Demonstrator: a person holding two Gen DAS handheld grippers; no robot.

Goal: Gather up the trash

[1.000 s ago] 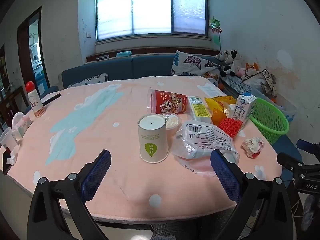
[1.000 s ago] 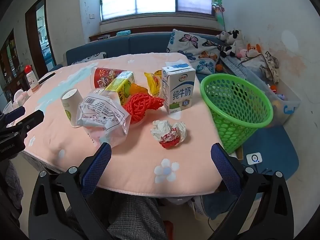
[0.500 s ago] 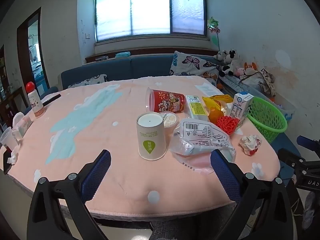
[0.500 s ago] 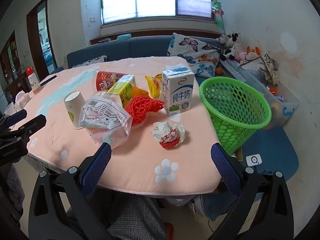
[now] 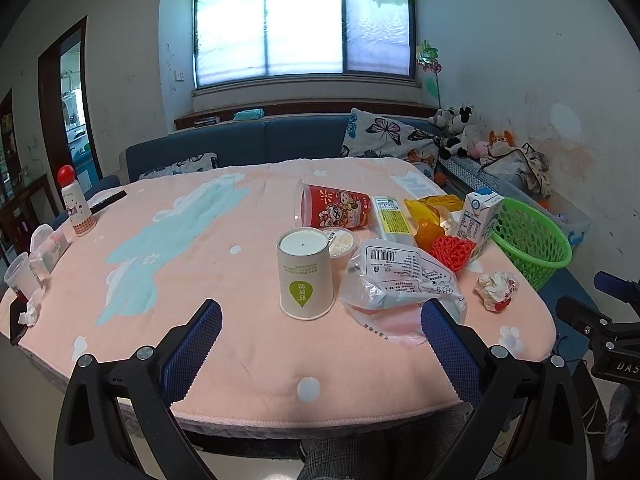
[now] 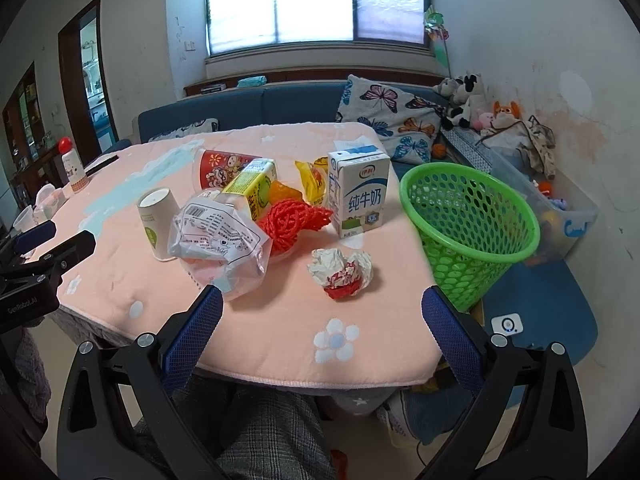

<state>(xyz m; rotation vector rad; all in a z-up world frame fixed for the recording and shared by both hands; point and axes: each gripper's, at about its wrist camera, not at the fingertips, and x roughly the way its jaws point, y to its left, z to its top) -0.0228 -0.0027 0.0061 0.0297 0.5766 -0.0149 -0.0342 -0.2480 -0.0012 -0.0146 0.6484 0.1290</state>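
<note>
Left fingers (image 5: 208,336) spread wide, empty, hovering just short of the surface (image 5: 248,360) edge, pulled slightly back from a second ago. Right fingers (image 6: 440,320) equally wide, empty, drawn back a little too. Straight ahead of the left gripper (image 5: 316,332): upturned paper cup (image 5: 306,272), clear plastic bag (image 5: 400,280) just beside it. Ahead of the right gripper (image 6: 320,312): crumpled wrapper (image 6: 341,273), then red mesh net (image 6: 294,218), milk carton (image 6: 360,192). Green basket (image 6: 472,224) at the surface's right edge, seemingly empty. Nothing collected yet; likely lining up for a first pick.
</note>
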